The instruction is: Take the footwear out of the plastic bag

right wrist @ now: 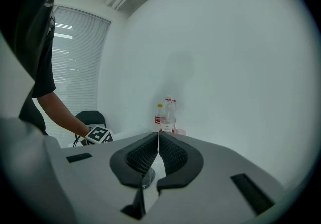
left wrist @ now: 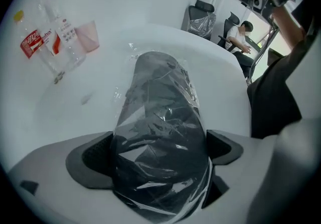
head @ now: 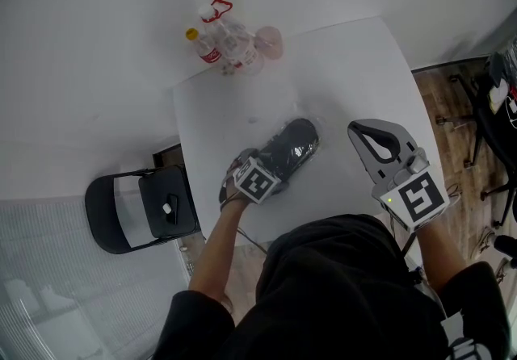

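right gripper: jaws pressed together, nothing between, above table's near right edge | left gripper: jaws spread wide astride near end of black shoe | shoe: inside clear plastic bag, lying from near left edge toward table's middle | far left corner: bottles, pink cup

Head camera looks steeply down; all three views share the bottles

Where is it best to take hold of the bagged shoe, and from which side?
Probably grip the shoe at its near end, across its width, from above: it lies flat on the table, and the open left tongs straddle that end, plastic bag included.
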